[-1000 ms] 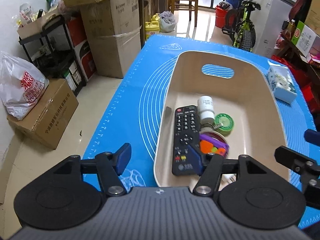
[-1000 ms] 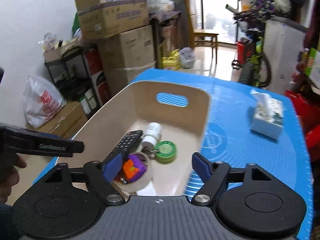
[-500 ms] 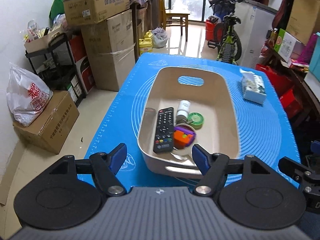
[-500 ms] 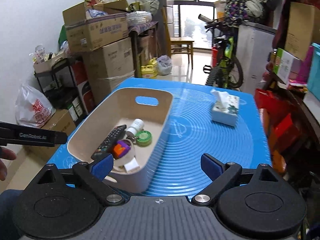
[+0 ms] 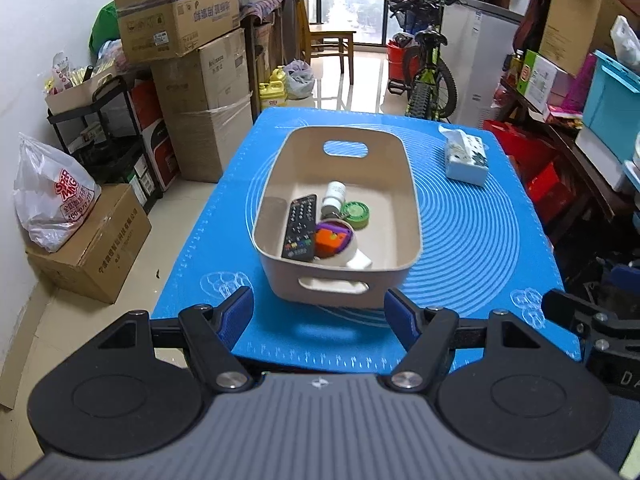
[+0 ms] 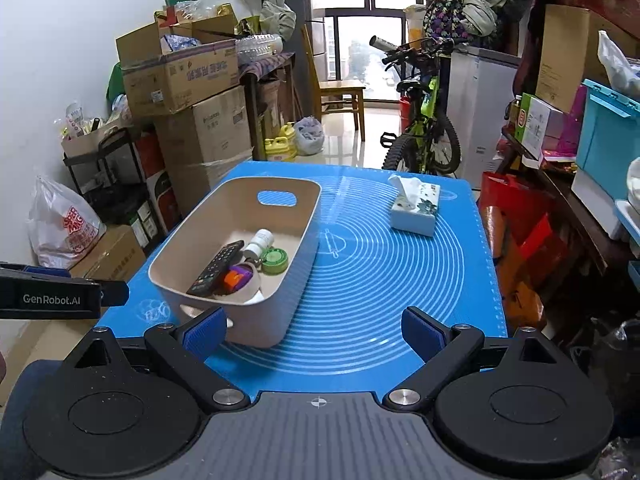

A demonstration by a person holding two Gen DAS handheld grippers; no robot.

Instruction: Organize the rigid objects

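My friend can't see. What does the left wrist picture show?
A beige bin sits on a blue mat, holding a remote, a white bottle, a green lid and a cup of colourful toys. The open left gripper hangs empty before it; a tissue box stands far right.

The left claw (image 6: 60,300), seen side-on at the edge of the right wrist view, carries white lettering "GenRobot.AI". A white plastic bag (image 5: 52,200) on the floor boxes shows red print reading "SUPER MING", with smaller red characters below too small to read. Printing on the stacked cartons (image 5: 176,24) is Chinese and not legible.
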